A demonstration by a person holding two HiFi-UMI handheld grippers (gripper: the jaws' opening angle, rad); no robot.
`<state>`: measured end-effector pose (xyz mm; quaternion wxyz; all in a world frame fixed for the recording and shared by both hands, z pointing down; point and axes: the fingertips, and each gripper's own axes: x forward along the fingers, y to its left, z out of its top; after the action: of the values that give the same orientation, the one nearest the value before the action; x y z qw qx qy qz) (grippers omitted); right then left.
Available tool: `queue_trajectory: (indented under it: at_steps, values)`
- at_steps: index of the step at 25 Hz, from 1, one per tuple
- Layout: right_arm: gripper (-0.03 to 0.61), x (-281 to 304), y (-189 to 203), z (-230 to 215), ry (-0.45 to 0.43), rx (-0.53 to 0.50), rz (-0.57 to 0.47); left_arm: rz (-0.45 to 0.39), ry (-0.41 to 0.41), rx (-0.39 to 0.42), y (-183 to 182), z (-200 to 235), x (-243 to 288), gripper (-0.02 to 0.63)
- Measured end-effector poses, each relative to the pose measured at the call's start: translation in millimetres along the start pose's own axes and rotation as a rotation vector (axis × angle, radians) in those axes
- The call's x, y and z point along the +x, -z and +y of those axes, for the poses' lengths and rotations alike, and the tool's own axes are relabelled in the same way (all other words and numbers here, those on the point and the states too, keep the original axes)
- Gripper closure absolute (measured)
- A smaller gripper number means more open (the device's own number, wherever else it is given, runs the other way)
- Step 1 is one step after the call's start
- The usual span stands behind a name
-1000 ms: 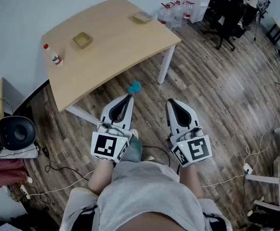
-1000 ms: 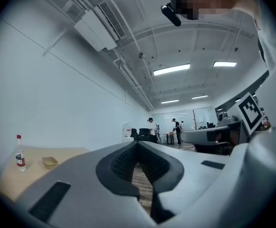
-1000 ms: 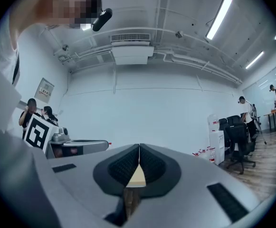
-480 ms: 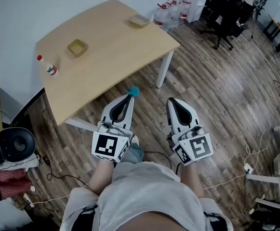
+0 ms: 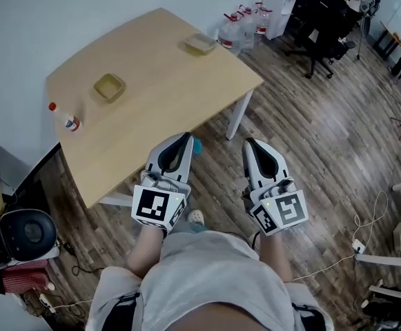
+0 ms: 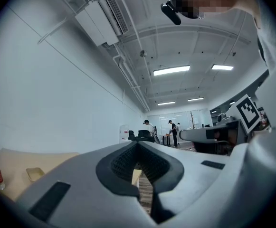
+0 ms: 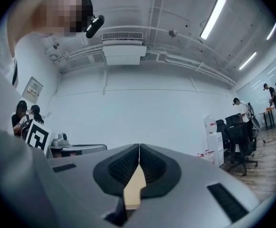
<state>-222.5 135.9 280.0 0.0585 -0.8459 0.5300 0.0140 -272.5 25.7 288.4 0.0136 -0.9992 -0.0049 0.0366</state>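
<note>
- My left tool (image 5: 183, 138) is closed with nothing in it. In the left gripper view (image 6: 138, 144) its tips meet, and only floor and a bit of bench show through the gap below them.
- My right tool (image 5: 250, 143) is also closed and empty. The right gripper view (image 7: 139, 147) shows its tips pressed together.
- Both tools are held side by side in front of the person, pointing forward above the wooden floor (image 5: 310, 129).
- In the head view the left tool's tip sits at the near edge of the bench (image 5: 159, 81), just beside a small blue thing (image 5: 197, 145) on the floor.
- The right tool is over the floor, to the right of the bench leg (image 5: 236, 114).
- On the bench are a red-capped bottle (image 5: 67, 121) at the left end, a shallow dish (image 5: 109, 86) near it, and a tray (image 5: 200, 43) at the far corner. All are well apart from both tools.
- Beyond the bench are water jugs (image 5: 231, 26) and a black chair (image 5: 322, 21).
</note>
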Motion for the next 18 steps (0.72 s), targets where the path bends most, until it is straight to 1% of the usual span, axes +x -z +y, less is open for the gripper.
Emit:
queue_trajectory:
  at_steps: [4,9,13,18]
  values:
    - [0.568,25,2,3,0.02,-0.002,-0.01,-0.003,0.027,0.004,3,22,13,0.598]
    - [0.568,40,6,1,0.035,-0.013,-0.002,0.002,0.048,-0.012,9,34,29,0.598]
    - [0.568,47,8,-14,0.053,-0.01,0.009,0.011,0.064,-0.021,15,36,46,0.598]
    - [0.568,62,12,-42,0.051,0.0,0.014,0.024,0.056,-0.026,23,38,75,0.598]
